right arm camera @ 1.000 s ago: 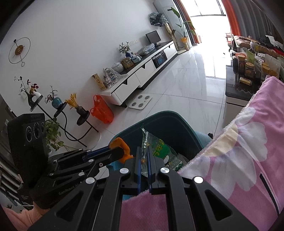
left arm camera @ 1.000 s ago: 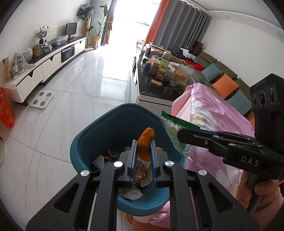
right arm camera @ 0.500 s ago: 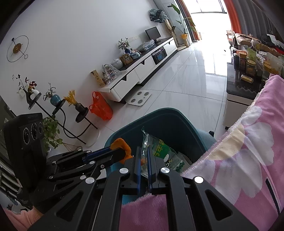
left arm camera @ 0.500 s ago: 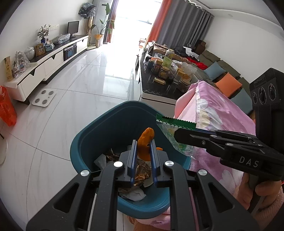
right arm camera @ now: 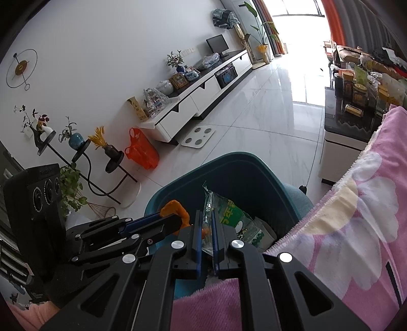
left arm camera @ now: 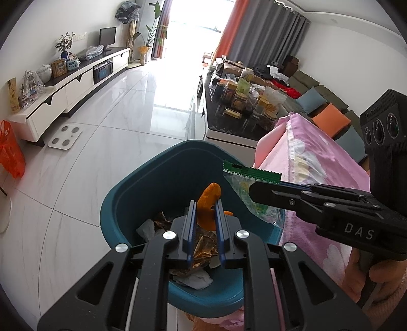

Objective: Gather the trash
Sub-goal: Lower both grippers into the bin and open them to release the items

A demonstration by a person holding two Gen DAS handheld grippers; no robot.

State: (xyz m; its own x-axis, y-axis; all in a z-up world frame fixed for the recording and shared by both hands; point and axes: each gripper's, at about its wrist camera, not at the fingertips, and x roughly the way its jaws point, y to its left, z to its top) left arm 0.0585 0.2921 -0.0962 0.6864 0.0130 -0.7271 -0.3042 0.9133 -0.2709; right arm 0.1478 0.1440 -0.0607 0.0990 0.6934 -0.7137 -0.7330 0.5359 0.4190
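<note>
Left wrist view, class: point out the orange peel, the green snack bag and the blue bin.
Orange peel (left arm camera: 209, 201), left wrist view, its upper curve.
Green snack bag (left arm camera: 250, 172), left wrist view, its green top edge.
Blue bin (left arm camera: 162, 183), left wrist view, its inner wall.

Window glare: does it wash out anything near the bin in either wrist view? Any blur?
Left wrist: window blown out, glare streak on the floor tiles, but teal bin and orange peel stay evenly lit and sharp. Right wrist: window clipped, floor sheen beyond the bin; snack wrapper readable. Fisheye bending at both rims, no motion blur.
</note>
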